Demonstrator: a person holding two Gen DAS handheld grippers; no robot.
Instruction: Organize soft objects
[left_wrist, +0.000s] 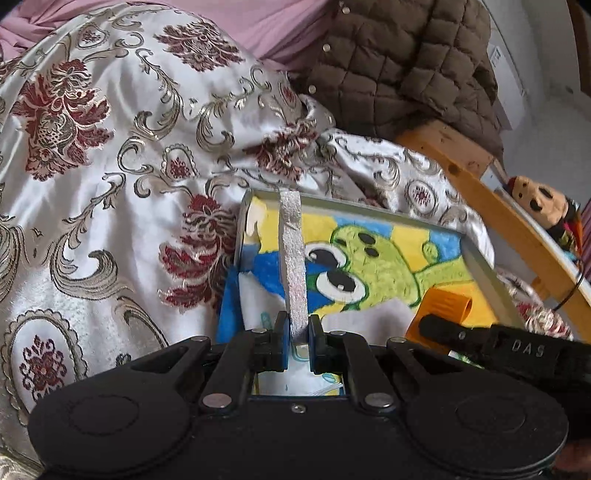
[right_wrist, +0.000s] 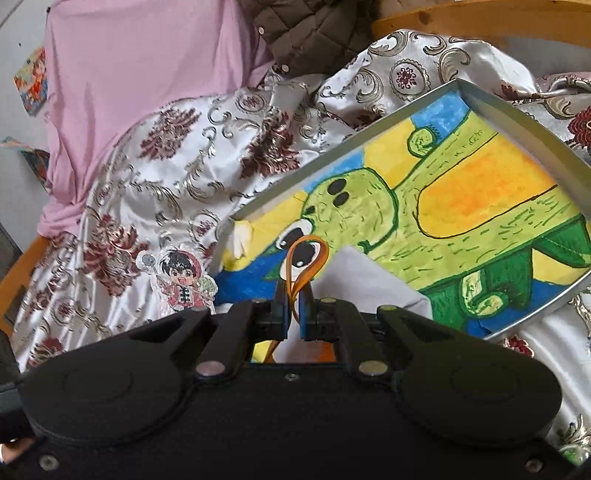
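Observation:
My left gripper (left_wrist: 299, 334) is shut on a silver glitter strap (left_wrist: 293, 251) that runs up from its jaws over a shallow metal tray (left_wrist: 484, 266). The tray is lined with a painting of a green cartoon creature (left_wrist: 373, 266). My right gripper (right_wrist: 293, 310) is shut on an orange ribbon loop (right_wrist: 308, 254) above the same tray (right_wrist: 532, 122). The right gripper also shows in the left wrist view (left_wrist: 443, 328), beside an orange piece (left_wrist: 448, 304). A white sheet (right_wrist: 373, 280) lies in the tray's near end.
A white satin bedspread with red flowers (left_wrist: 110, 166) covers the bed. A brown quilted jacket (left_wrist: 402, 62) and pink cloth (right_wrist: 140, 92) lie behind. A wooden bed frame (left_wrist: 498, 199) runs at right, with a doll (left_wrist: 543, 206) beyond. A cartoon boy sticker (right_wrist: 183, 284) lies on the spread.

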